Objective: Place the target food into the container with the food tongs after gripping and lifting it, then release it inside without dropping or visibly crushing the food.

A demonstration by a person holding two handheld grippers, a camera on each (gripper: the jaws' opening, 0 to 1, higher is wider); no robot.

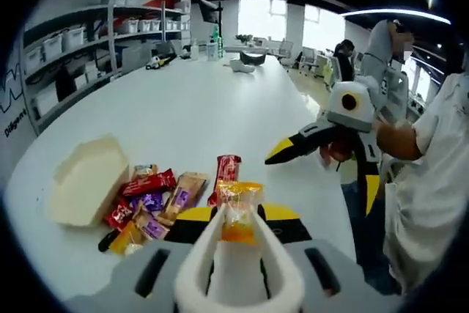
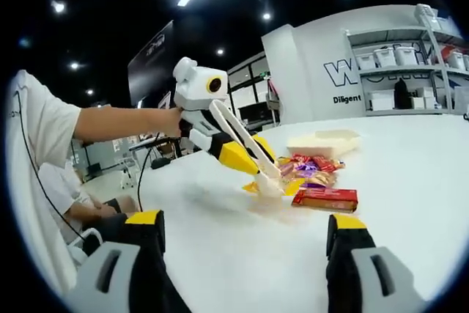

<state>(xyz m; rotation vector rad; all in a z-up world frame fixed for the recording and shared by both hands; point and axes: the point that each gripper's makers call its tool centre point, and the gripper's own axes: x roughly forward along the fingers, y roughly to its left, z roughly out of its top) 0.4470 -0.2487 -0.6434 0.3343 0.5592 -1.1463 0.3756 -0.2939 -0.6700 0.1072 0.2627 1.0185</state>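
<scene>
The left tool (image 1: 238, 243) carries white food tongs (image 1: 236, 262) closed on an orange-wrapped snack (image 1: 238, 210), held just above the worktop (image 1: 205, 108) near the snack pile (image 1: 154, 207), ready to travel left to the cream container (image 1: 84, 181); the right tool (image 2: 242, 269) waits wide, holding nothing

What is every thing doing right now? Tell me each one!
left gripper: shut on the tongs.
tongs: closed, pinching the orange snack packet.
orange snack packet: gripped at the tong tips, by the pile.
container: open, nothing seen inside.
snack pile: loose on the table beside the container.
red packet: lying flat, apart from the pile.
right gripper: open, holding nothing.
</scene>
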